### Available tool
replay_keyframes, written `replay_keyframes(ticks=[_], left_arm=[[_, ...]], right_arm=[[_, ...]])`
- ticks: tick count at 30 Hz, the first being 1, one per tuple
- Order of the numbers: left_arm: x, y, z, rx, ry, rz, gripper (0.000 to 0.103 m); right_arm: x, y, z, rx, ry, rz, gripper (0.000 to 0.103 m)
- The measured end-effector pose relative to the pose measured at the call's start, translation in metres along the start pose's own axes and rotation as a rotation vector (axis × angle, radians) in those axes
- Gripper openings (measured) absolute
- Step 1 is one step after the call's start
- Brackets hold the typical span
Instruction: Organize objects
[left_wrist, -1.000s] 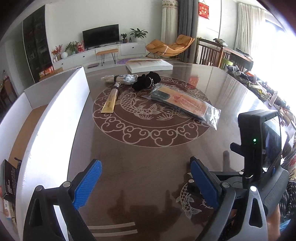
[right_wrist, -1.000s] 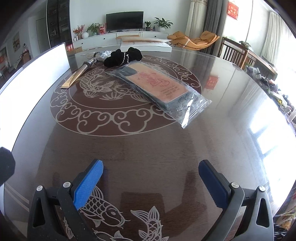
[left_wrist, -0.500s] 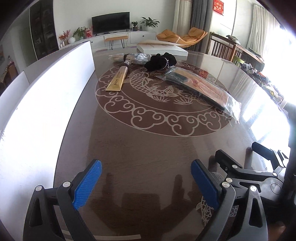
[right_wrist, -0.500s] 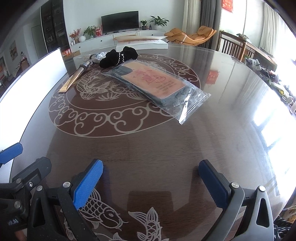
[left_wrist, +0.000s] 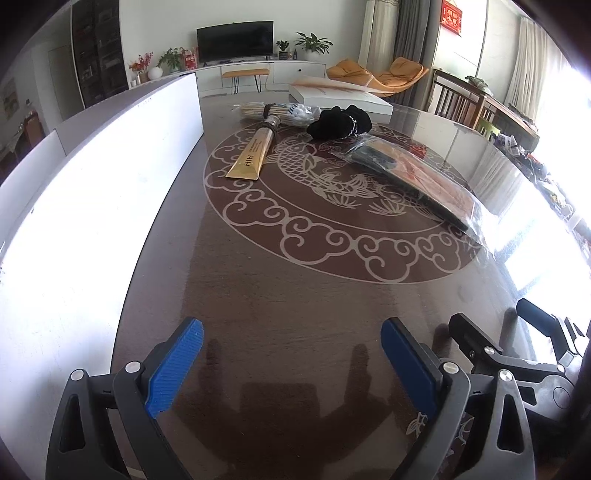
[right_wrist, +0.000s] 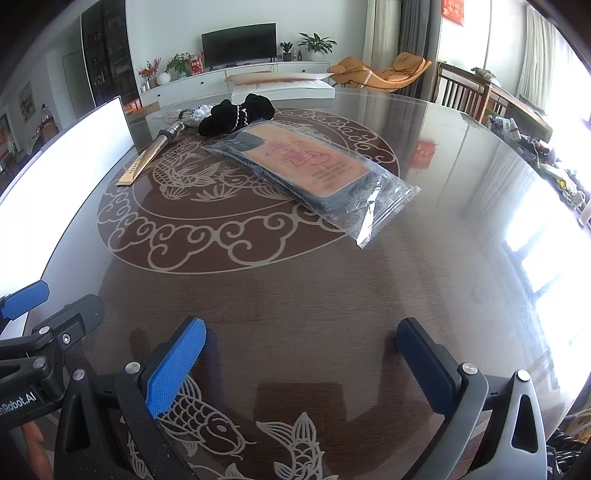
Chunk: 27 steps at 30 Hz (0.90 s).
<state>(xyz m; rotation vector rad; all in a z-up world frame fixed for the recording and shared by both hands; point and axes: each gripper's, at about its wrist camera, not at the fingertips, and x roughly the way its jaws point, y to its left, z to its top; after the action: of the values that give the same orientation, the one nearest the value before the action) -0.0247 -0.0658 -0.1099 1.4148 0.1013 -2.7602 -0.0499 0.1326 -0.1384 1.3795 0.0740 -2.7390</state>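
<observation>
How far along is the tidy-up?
Done: nothing visibly sorted. In hand: nothing; left gripper and right gripper are open, empty. Left: gold flat tube, black fabric bundle, clear-bagged orange packet and bagged stick bundle lie on the table beside the white box.

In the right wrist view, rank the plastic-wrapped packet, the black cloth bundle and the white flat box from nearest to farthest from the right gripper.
From the right gripper:
1. Plastic-wrapped packet, centre of the table, slightly right.
2. Black cloth bundle, just behind the packet's far end.
3. White flat box, at the table's far edge.
</observation>
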Motion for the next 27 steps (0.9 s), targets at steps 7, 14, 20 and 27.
replay_keyframes(ticks=[7, 14, 20, 27], left_arm=[[0.004, 0.004, 0.001, -0.014, 0.010, 0.009, 0.098], [0.006, 0.010, 0.002, -0.037, 0.011, 0.012, 0.098], [0.008, 0.014, 0.004, -0.052, 0.014, 0.014, 0.098], [0.013, 0.016, 0.003, -0.050, 0.027, 0.019, 0.098]], right_arm=[[0.000, 0.000, 0.000, 0.000, 0.000, 0.000, 0.103], [0.001, 0.000, 0.000, 0.000, 0.000, 0.000, 0.103], [0.001, 0.000, 0.000, 0.000, 0.000, 0.000, 0.103], [0.001, 0.000, 0.000, 0.000, 0.000, 0.000, 0.103]])
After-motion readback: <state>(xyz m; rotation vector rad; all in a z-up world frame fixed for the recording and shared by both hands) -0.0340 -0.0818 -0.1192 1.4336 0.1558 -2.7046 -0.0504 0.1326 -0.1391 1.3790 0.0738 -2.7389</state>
